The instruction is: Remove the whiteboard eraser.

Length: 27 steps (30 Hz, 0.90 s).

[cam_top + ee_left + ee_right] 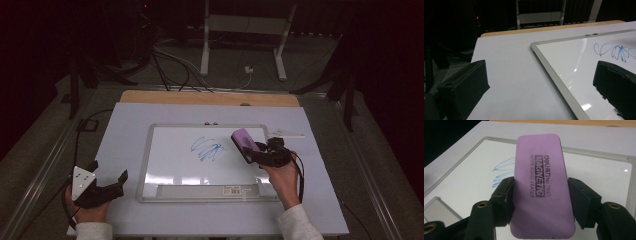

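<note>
- The right gripper [540,195] grasps the purple eraser [541,185] across its width, one jaw on each long edge. The printed back faces the gripper's camera, so the wiping face should be turned toward the whiteboard [175,165].
- In the high view the eraser [243,140] sits at the tip of the right gripper [257,152], over the right part of the board, with the blue scribble [207,149] just beyond it to the gripper's left.
- To do the wipe well: lower the eraser until its full face lies flat on the board, then sweep sideways across the scribble with even pressure. A tilted eraser would clean with one edge only.
- Keep the grip firm. Drag from the board could twist the eraser between the jaws.
- The left gripper [107,186] rests on the table [125,120] off the board's near left corner, jaws apart with nothing between them. If the board slides, it could press on the frame [554,75] just ahead of it.
- Hard to make out: whether the eraser already touches the board. It probably hovers just above, but no view shows the gap.
- The eraser's wiping face is hidden, and in the right gripper view it covers part of the scribble [501,173].
- Beyond the table the room is too dark to read.
</note>
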### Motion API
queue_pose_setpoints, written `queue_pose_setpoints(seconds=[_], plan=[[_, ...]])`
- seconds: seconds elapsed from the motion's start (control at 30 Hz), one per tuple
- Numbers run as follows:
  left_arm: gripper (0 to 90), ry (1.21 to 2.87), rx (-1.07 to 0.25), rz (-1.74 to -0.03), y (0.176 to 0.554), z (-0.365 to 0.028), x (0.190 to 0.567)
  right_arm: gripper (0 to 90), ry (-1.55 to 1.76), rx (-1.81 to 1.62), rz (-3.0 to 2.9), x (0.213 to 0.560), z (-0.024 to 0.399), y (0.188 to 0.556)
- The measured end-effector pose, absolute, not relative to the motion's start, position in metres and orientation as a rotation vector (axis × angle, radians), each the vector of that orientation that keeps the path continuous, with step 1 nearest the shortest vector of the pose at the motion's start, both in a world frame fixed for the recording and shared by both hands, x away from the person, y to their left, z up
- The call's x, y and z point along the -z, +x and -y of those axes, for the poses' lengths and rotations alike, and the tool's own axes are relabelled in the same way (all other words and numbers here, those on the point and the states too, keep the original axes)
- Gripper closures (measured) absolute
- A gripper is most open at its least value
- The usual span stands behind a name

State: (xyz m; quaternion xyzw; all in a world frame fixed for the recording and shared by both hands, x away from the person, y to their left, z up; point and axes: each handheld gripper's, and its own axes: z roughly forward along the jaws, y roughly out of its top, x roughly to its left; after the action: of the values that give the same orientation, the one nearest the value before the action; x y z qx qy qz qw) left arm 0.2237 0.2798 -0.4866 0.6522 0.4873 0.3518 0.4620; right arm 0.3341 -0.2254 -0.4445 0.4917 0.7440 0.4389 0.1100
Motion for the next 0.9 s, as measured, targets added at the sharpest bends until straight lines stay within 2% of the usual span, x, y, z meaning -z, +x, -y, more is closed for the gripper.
queue_pose_setpoints(seconds=[0.9], plan=[[0.6, 1.600, -0.869, -1.202, 0.223, -0.280, 0.487, 41.3, 1.408, -1.262, -2.204, 0.449, 0.190, 0.359]])
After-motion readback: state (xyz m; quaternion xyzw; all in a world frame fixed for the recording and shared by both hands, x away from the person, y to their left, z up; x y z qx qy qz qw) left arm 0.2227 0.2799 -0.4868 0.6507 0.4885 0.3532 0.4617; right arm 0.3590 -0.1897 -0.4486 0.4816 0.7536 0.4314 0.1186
